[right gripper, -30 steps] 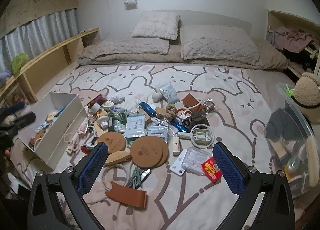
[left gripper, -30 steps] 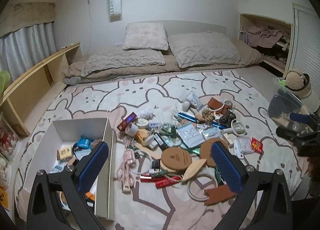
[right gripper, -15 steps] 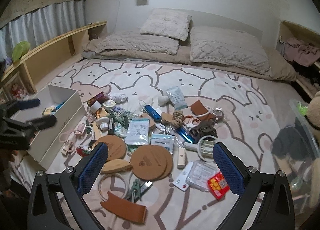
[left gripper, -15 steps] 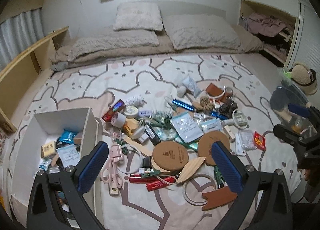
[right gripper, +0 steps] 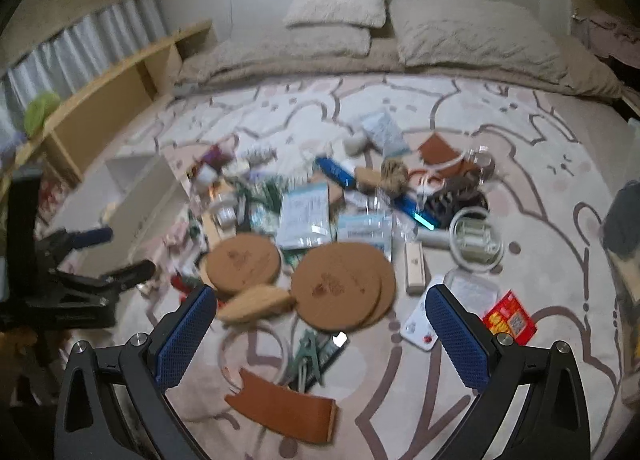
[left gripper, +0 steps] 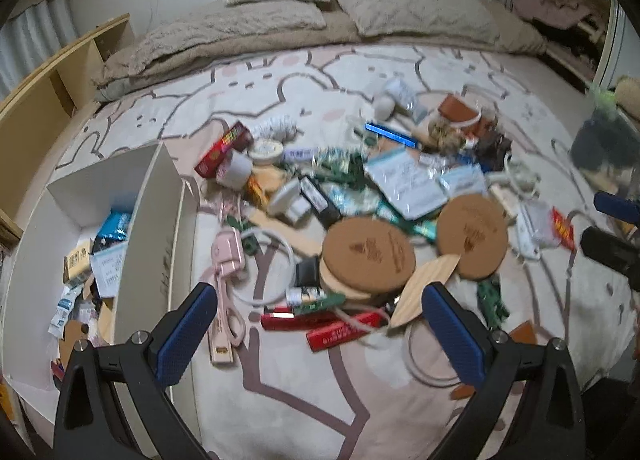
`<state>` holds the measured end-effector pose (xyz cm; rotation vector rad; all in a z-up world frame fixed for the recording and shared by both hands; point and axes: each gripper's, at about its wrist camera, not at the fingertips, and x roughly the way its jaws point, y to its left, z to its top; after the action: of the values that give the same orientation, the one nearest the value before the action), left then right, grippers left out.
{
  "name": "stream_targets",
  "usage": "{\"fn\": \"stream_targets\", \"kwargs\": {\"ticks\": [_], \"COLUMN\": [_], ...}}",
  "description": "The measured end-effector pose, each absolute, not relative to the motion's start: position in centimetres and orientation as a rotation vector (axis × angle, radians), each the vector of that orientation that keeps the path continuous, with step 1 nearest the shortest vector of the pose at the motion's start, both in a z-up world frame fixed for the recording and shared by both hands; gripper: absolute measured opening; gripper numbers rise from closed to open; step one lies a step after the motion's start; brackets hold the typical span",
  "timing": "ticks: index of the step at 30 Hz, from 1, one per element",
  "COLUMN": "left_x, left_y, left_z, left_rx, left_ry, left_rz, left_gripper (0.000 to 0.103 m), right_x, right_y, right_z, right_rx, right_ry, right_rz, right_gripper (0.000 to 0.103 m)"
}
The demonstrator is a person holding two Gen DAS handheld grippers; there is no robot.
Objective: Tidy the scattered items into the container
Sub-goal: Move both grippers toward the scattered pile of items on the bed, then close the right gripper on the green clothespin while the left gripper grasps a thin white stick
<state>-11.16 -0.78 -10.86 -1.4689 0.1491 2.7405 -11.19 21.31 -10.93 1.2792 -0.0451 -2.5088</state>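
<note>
left wrist view shows the left gripper (left gripper: 320,324) with its blue fingers (left gripper: 182,334) spread wide and nothing between them, above the bed (left gripper: 360,400) with a rabbit-pattern cover. the white box (left gripper: 160,220) stands on the bed at the left, just beside the pile of scattered items (left gripper: 340,196), and already holds some small packets. between the fingers lie a pink eyelash curler (left gripper: 226,260), red tubes (left gripper: 320,322) and two round cork coasters (left gripper: 368,254), one partly over the other. a third cork coaster (left gripper: 472,234) lies a little to the right, with a leaf-shaped wooden piece (left gripper: 426,288) touching it. the right gripper (left gripper: 612,226) is seen at the right edge.

right wrist view shows the right gripper (right gripper: 320,324), also with fingers (right gripper: 458,336) released and empty. below it lie a brown leather piece (right gripper: 284,406), a white ring (right gripper: 252,352) and what seems to be a green clip (right gripper: 306,356), blurred. a red packet (right gripper: 508,318) lies just beside the right finger. the left gripper (right gripper: 112,256) hangs near the white box (right gripper: 148,196).
</note>
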Motion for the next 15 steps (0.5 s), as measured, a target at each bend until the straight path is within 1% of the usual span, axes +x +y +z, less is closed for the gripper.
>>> {"fn": "stream_targets", "kwargs": {"ticks": [4, 6, 12, 13, 15], "left_x": [-10.9, -10.9, -11.6, -11.7, -12.1], "left_y": [0.1, 0.6, 0.8, 0.7, 0.5], "left_z": [-11.9, -12.3, -13.6, -13.7, -14.1], "left_rx": [-1.491, -1.503, -1.603, -1.617, -1.646], "left_ry": [0.185, 0.196, 0.071, 0.050, 0.012], "left_rz": [2.693, 2.671, 2.607, 2.601, 2.590], "left_gripper": [0.101, 0.101, 0.101, 0.101, 0.101], "right_x": [-11.9, -11.7, -11.9, -12.0, -12.1], "right_y": [20.7, 20.7, 20.7, 20.5, 20.2], "right_z": [-13.3, -13.8, -15.8, -16.1, -16.7], "right_rx": [1.431, 1.461, 1.551, 1.561, 1.580], "right_ry": [-0.001, 0.041, 0.049, 0.050, 0.038], "right_rz": [-2.456, -2.485, -2.410, -2.398, -2.357], "right_gripper": [0.103, 0.103, 0.102, 0.101, 0.088]}}
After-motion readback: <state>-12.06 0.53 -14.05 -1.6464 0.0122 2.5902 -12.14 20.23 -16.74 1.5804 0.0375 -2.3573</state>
